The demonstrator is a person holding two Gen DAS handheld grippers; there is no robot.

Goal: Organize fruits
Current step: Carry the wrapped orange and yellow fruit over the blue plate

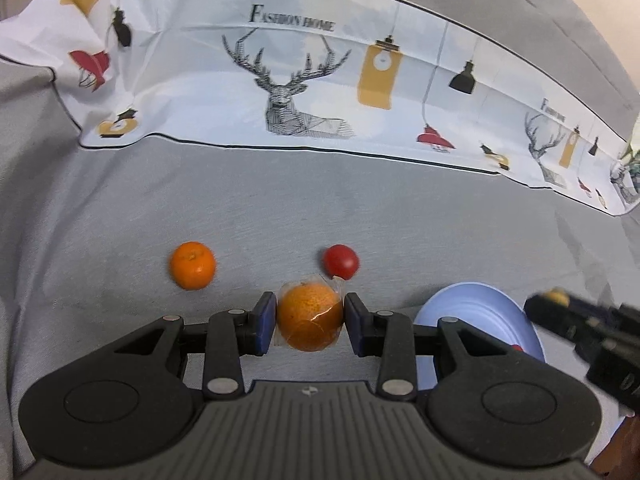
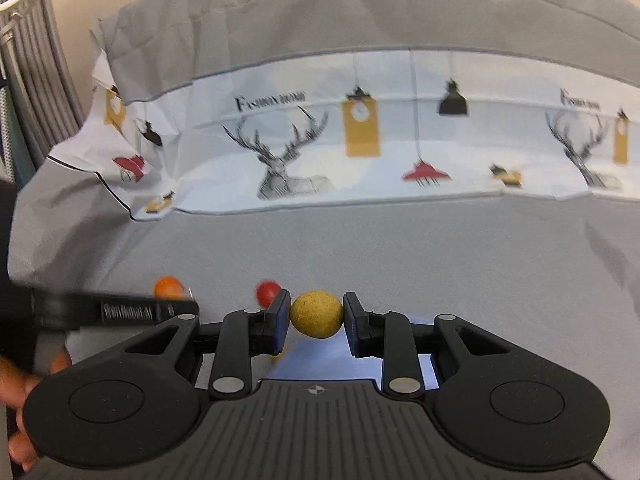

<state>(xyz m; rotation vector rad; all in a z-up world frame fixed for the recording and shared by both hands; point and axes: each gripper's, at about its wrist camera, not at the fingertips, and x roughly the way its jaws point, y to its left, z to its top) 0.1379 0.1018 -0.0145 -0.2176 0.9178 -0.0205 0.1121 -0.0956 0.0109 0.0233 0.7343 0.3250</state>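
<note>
My left gripper (image 1: pixel 310 318) is shut on an orange in a clear plastic wrap (image 1: pixel 308 316), just above the grey cloth. A bare orange (image 1: pixel 193 265) lies to its left and a red tomato (image 1: pixel 341 261) just beyond it. A light blue bowl (image 1: pixel 484 312) stands to the right, with something red at its rim. My right gripper (image 2: pixel 316 314) is shut on a yellow-brown round fruit (image 2: pixel 316 314) above the blue bowl (image 2: pixel 332 356). The right view also shows the bare orange (image 2: pixel 168 287) and tomato (image 2: pixel 267 291), blurred.
A grey cloth (image 1: pixel 360 216) covers the surface. A white printed band with deer and lamps (image 1: pixel 288 92) runs across its far side. The right gripper's body (image 1: pixel 580 328) shows at the left view's right edge. A hand (image 2: pixel 16 384) holds the left tool.
</note>
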